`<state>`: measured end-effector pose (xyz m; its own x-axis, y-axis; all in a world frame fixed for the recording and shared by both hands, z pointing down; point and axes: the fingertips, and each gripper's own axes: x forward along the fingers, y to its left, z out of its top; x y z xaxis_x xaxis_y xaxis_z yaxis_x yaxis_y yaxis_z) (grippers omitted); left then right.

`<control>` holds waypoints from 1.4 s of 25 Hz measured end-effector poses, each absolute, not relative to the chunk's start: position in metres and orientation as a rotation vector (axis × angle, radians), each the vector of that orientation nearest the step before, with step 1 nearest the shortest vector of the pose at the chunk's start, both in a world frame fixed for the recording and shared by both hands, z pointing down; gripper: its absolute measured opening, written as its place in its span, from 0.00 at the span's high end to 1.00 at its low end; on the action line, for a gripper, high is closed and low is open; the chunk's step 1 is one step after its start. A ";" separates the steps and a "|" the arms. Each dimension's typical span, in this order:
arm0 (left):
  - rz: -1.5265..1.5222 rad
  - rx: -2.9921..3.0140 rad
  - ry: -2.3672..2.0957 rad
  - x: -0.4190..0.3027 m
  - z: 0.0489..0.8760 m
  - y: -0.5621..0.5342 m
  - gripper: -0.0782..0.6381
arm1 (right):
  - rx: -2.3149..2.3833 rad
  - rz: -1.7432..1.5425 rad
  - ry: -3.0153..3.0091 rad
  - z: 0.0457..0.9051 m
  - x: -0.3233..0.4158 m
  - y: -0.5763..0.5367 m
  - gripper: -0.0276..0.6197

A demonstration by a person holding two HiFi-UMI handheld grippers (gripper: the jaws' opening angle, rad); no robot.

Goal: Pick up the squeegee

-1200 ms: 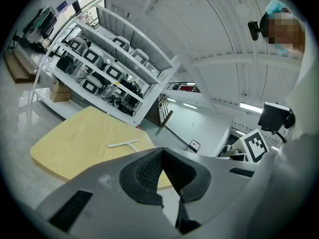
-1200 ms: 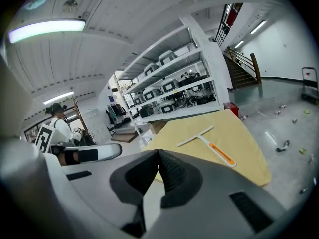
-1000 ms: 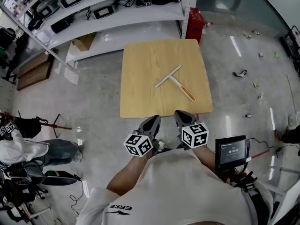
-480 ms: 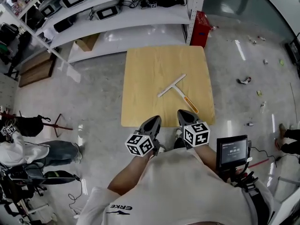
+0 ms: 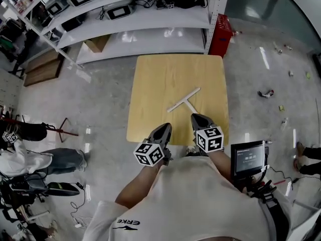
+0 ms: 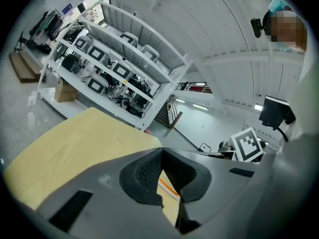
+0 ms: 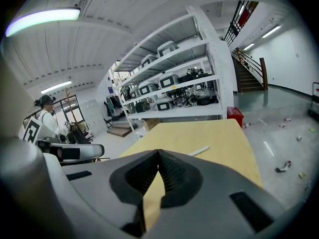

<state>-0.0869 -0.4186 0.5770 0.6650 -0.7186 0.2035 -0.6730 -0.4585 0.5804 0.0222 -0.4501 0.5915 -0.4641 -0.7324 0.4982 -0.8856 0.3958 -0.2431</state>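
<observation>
A T-shaped squeegee point(image 5: 184, 100) with a white blade and an orange-tipped handle lies on the square wooden table point(image 5: 160, 79), right of its middle. My right gripper point(image 5: 196, 118) is shut and empty over the table's near edge, and its tip covers the end of the handle. My left gripper point(image 5: 165, 128) is also shut and empty, at the near edge to the left of the squeegee. In the left gripper view the orange handle point(image 6: 168, 187) shows below the closed jaws. The right gripper view shows one end of the white blade point(image 7: 199, 151) just past the tips.
White shelving point(image 5: 125, 14) with devices stands behind the table, a red box point(image 5: 222, 29) at its right end and a cardboard box point(image 5: 96, 43) beneath. A small screen point(image 5: 248, 157) stands at my right. A seated person point(image 5: 30, 159) and gear are at the left. Litter dots the floor at the right.
Both grippers have moved forward to the table's near edge. The right gripper's tip now covers the end of the squeegee's handle. The squeegee has not moved on the table.
</observation>
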 end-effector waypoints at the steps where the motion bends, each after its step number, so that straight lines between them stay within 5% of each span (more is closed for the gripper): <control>1: -0.089 2.233 -1.075 -0.086 0.579 -0.422 0.88 | 1.405 0.695 -2.341 0.594 0.024 -0.455 0.95; 18: -0.011 2.091 -1.141 -0.083 0.620 -0.467 0.88 | 1.190 0.711 -2.212 0.664 0.034 -0.518 0.95; 25: 0.004 2.043 -1.164 -0.097 0.631 -0.479 0.88 | 1.092 0.688 -2.147 0.691 0.024 -0.534 0.81; 35: 0.025 2.007 -1.178 -0.103 0.645 -0.484 0.88 | 1.017 0.705 -2.044 0.732 0.020 -0.540 0.80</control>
<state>-0.1030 -0.4840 0.6451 0.5675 -0.7284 0.3838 -0.7443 -0.2546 0.6175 0.0199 -0.5402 0.7315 -0.4170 -0.4281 0.8018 -0.8314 0.5360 -0.1463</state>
